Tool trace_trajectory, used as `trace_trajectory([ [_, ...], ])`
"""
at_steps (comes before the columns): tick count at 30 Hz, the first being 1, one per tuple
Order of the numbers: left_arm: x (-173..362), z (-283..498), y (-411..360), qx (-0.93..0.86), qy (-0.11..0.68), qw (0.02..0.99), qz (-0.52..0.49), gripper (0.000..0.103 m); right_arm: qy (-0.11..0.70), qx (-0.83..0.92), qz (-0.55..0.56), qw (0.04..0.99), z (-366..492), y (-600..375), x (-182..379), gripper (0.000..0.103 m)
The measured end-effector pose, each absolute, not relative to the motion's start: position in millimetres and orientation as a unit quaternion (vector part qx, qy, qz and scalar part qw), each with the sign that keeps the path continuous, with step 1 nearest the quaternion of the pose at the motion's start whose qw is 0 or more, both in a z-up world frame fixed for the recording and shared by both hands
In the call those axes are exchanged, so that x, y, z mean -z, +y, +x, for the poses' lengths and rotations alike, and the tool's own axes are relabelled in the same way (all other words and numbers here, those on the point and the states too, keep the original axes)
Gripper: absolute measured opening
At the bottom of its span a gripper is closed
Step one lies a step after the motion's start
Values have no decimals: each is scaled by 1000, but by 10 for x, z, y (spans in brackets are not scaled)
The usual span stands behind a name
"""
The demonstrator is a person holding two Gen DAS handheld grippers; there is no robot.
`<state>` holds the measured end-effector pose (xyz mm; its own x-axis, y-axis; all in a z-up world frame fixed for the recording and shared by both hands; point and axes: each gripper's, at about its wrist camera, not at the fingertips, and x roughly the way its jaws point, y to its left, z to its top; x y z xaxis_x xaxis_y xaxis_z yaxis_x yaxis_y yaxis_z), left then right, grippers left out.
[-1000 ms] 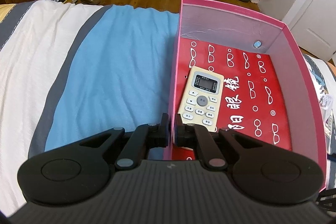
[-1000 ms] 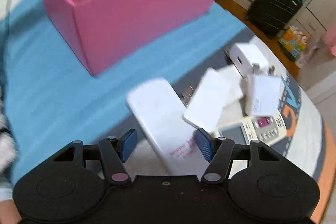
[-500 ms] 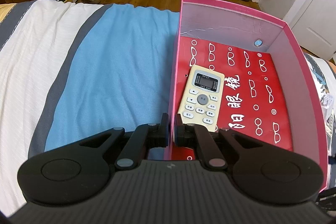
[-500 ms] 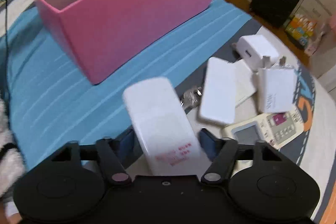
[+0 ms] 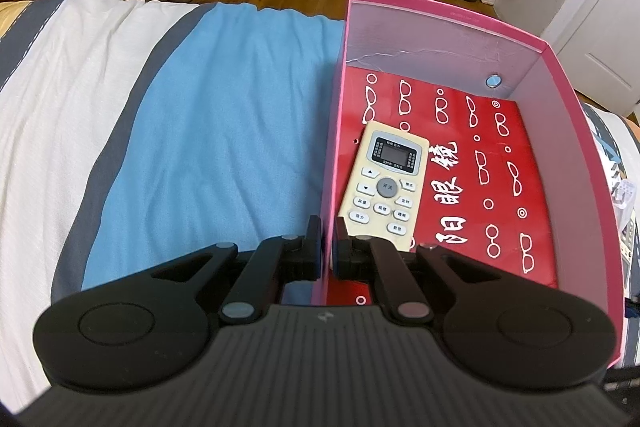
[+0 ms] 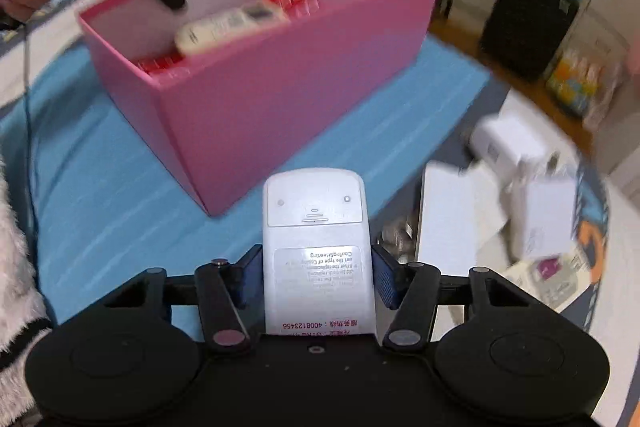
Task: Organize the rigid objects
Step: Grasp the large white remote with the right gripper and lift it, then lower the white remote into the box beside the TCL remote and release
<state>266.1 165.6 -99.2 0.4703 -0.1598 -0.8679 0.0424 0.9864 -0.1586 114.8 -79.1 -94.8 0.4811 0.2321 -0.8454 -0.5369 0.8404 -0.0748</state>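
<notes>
The left gripper pinches the pink box wall on the bed. The right gripper's jaws are closing around a white remote, back side up. A beige remote lies in the box.

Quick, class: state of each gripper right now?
Left gripper: shut on the pink box wall.
Right gripper: closing on the white remote.

Striped bed — pink box, white chargers, remote
</notes>
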Motion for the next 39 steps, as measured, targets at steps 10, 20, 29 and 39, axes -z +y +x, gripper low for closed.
trace_trajectory([
  [10, 984, 2658, 1661, 61, 510, 856, -58, 4, 375, -189, -114, 900, 955, -816, 405, 61],
  [20, 985, 2653, 1678, 62, 511, 855, -63, 4, 377, -256, 29, 890, 1480, -355, -440, 61],
  [29, 983, 2641, 1704, 65, 509, 855, -70, 4, 510, -202, 220, 807, 2471, 108, 439, 61],
  [39, 989, 2642, 1731, 71, 508, 855, -76, 5, 553, -37, 224, 802, 2945, 352, 1109, 61],
])
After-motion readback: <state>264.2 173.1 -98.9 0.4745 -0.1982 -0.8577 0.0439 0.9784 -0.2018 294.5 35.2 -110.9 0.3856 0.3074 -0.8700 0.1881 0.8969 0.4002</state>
